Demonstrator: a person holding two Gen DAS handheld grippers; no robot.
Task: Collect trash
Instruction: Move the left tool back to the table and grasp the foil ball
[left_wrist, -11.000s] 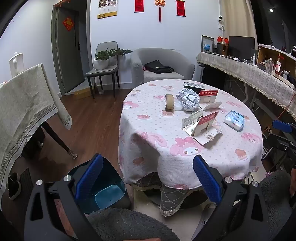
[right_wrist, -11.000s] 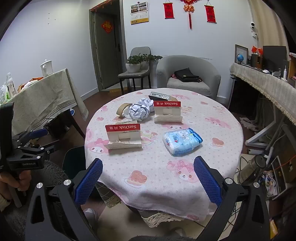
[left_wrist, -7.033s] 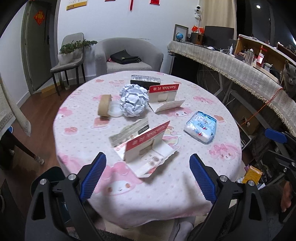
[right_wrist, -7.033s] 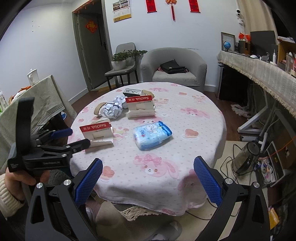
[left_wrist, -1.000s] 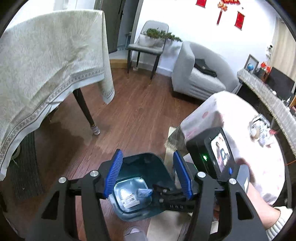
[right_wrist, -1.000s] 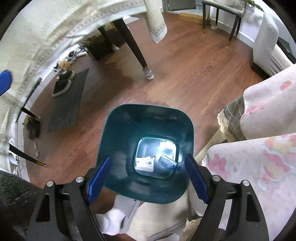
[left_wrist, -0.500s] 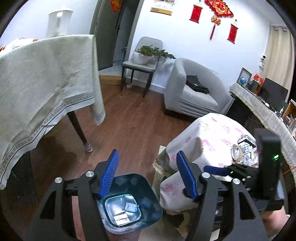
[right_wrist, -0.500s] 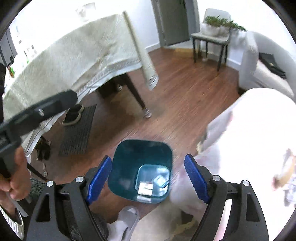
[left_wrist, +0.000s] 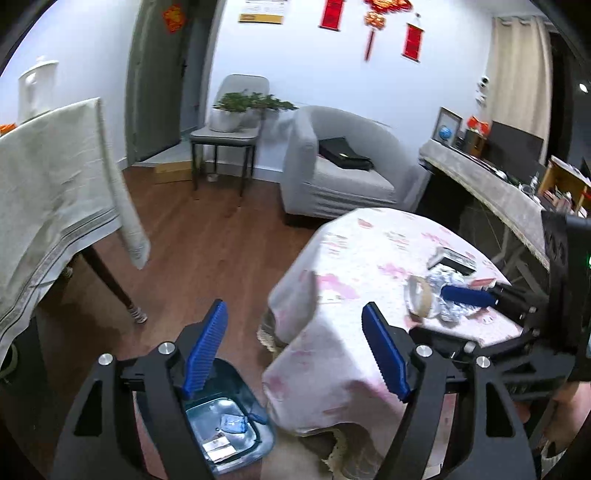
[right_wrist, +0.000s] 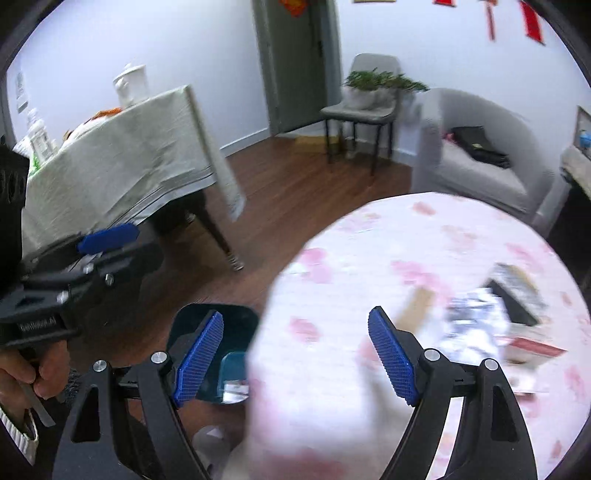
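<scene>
I see a teal trash bin (left_wrist: 255, 435), a white tabletop (left_wrist: 369, 251) cloth printed with pink cartoon figures, and blue gripper pads (left_wrist: 205, 350).

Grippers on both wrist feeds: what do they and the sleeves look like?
Left gripper and right gripper match: black skeletal frames with triangular cut-outs, silver bolts, blue ribbed pads. Pale lettering marks the left one's body, unreadable. A white ribbed cuff shows at the left hand.

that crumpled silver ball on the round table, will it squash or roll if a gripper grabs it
The crumpled foil ball looks thin and creased, so it would probably dent under the pads. It seems light. Its lumpy shape would likely wobble, not roll far, with the tape roll beside it.
</scene>
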